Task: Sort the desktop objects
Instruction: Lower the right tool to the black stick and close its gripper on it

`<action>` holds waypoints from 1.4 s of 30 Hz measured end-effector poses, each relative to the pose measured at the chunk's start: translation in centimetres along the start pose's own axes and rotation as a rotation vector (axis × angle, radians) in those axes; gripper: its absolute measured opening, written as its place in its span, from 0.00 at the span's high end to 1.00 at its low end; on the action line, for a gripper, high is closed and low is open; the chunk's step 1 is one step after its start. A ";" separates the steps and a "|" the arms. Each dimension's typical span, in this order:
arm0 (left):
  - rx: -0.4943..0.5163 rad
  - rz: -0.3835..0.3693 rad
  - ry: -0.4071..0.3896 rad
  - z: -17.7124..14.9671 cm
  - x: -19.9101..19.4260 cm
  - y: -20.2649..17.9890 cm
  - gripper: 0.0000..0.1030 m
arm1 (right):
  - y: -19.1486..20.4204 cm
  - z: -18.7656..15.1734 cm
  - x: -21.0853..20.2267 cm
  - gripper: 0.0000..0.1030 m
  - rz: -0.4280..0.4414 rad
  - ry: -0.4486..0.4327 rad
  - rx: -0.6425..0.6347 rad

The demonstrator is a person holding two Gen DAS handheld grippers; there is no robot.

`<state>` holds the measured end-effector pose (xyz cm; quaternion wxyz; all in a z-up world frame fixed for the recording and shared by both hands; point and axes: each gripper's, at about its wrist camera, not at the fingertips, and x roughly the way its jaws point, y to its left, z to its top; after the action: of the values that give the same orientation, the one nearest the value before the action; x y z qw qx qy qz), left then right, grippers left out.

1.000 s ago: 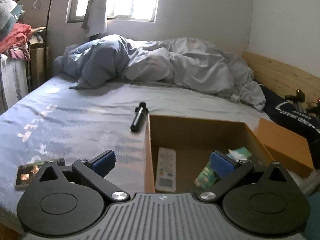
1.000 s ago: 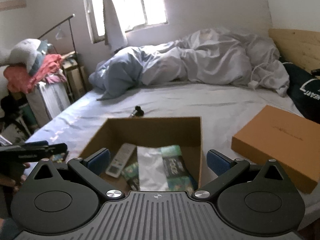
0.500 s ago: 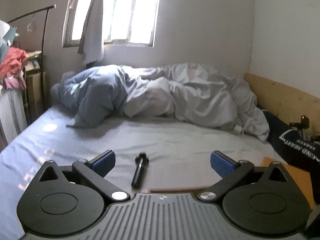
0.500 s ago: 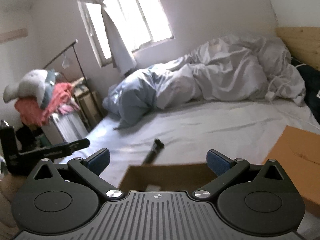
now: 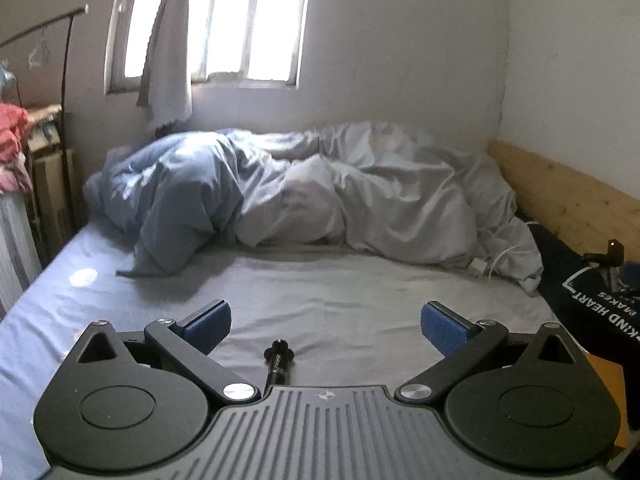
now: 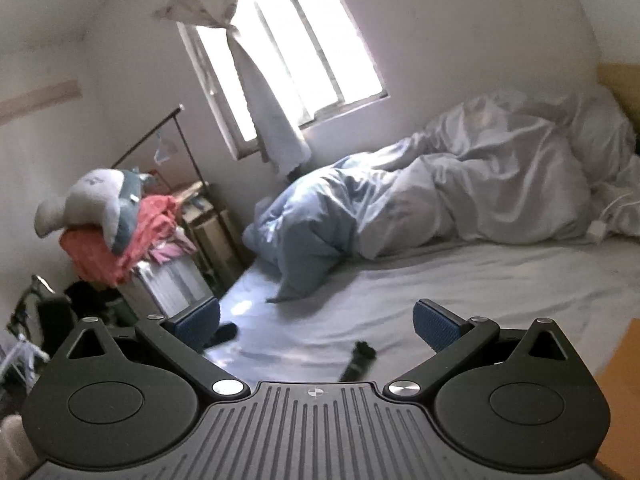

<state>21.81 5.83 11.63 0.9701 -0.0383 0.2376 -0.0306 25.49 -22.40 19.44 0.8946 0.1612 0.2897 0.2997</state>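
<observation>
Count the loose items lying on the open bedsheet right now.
1. A black cylindrical tool lies on the sheet in front of the open left gripper, also visible ahead of the right gripper. Others may be hidden below the gripper bodies.

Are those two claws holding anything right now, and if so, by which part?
No. The left claw and the right claw are both open and empty. The black flashlight lies untouched on the bed sheet.
</observation>
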 end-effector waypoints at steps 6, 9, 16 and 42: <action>-0.016 0.026 0.073 -0.9 5.0 1.8 0.00 | -0.8 0.8 7.4 0.00 -0.012 0.096 0.020; -0.023 0.035 0.111 -2.3 7.3 2.7 0.00 | -1.3 1.2 11.1 0.00 -0.018 0.144 0.030; -0.025 0.051 0.194 -3.9 11.6 5.1 0.00 | -2.3 2.1 19.7 0.00 -0.033 0.255 0.054; -0.019 -0.006 0.449 -11.4 25.8 9.6 0.09 | -3.5 -7.4 40.9 0.22 -0.152 0.615 0.191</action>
<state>39.76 12.70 -11.18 0.8925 -0.0402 0.4477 -0.0389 49.17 1.54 -5.19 0.7657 0.1243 0.5844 0.2382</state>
